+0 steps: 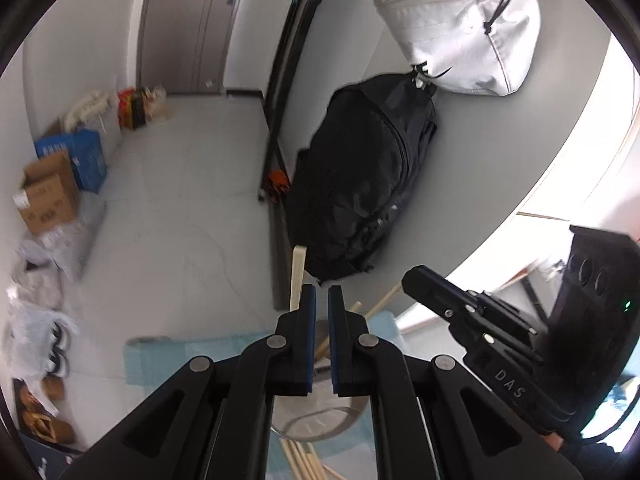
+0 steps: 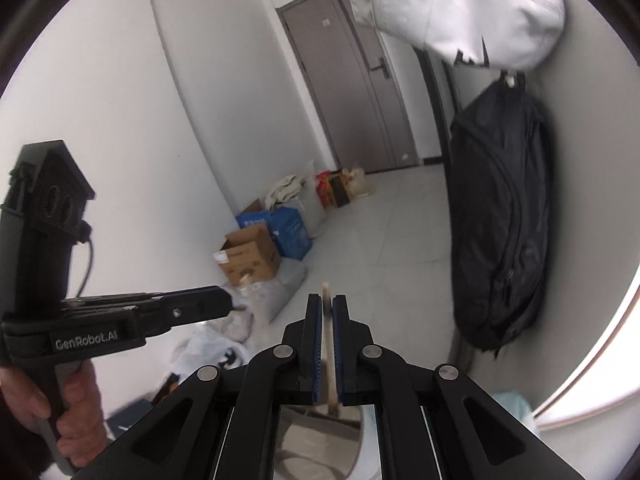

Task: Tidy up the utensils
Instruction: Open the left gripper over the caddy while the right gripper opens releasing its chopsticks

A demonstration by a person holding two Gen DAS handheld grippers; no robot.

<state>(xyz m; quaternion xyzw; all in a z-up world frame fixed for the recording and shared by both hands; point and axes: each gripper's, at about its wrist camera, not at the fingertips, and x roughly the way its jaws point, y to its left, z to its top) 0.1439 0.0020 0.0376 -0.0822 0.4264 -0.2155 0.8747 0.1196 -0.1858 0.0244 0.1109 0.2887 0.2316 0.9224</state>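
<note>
The right tool point(image 2: 327, 344) is clamped on a pale wooden chopstick point(image 2: 327, 292) whose tip stands up past its pads. The left tool point(image 1: 322, 340) is closed on nothing. Under both sits a steel holder point(image 1: 320, 424), loose chopsticks point(image 1: 304, 460) lying beside it on a light blue mat point(image 1: 160, 364). The step looks like stowing; next, tip the held stick into the holder.

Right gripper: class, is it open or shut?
Shut: the right gripper pinches a pale wooden chopstick between its blue pads.
</note>
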